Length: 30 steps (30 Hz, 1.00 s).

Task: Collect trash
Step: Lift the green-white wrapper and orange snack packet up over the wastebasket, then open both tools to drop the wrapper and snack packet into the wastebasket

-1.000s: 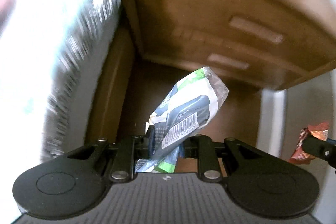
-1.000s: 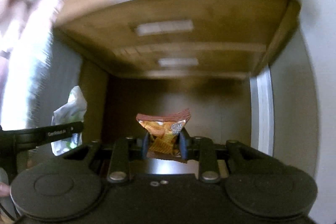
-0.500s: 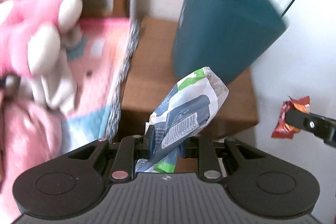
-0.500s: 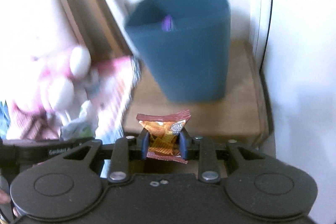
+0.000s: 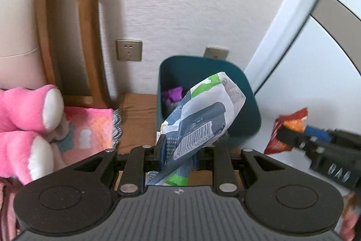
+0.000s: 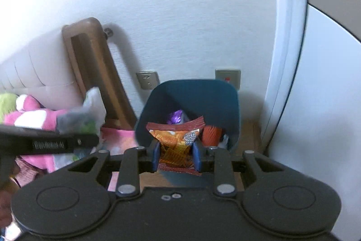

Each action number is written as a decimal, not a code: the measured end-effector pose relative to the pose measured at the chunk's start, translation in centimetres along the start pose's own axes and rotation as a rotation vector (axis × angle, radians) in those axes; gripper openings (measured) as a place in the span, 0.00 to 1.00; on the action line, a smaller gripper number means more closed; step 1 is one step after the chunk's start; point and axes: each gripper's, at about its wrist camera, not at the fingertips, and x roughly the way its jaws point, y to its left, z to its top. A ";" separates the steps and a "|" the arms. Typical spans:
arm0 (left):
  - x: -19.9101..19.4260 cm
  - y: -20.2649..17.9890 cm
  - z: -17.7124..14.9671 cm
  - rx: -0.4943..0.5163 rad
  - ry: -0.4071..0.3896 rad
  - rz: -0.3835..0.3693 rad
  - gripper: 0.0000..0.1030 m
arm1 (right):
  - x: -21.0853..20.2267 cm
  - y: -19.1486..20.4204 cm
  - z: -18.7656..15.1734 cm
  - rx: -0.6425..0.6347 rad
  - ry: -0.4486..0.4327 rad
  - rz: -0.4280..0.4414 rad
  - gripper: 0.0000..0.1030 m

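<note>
Hand-held grippers (image 5: 178,151) (image 6: 176,156) tilted down, clamping wrappers (image 5: 203,119) (image 6: 176,141) above bin (image 6: 232,110).

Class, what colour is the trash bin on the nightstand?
Dark teal; the trash bin shows best in the right wrist view.

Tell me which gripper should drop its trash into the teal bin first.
Right. The right gripper, shut on the orange snack packet, looks lined up with the teal bin opening. The left gripper, holding the paper wrapper, appears offset to the bin's left.
</note>
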 end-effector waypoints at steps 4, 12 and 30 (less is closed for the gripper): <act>4.3 -1.8 3.6 -0.016 0.046 0.031 0.20 | 4.5 -2.6 2.7 -0.026 0.051 0.010 0.27; 12.1 -3.5 6.5 -0.033 0.162 0.093 0.21 | 10.7 -4.0 4.4 -0.063 0.163 0.021 0.26; 21.3 -3.9 4.6 0.007 0.345 0.135 0.21 | 17.7 -5.9 3.1 -0.079 0.326 0.005 0.27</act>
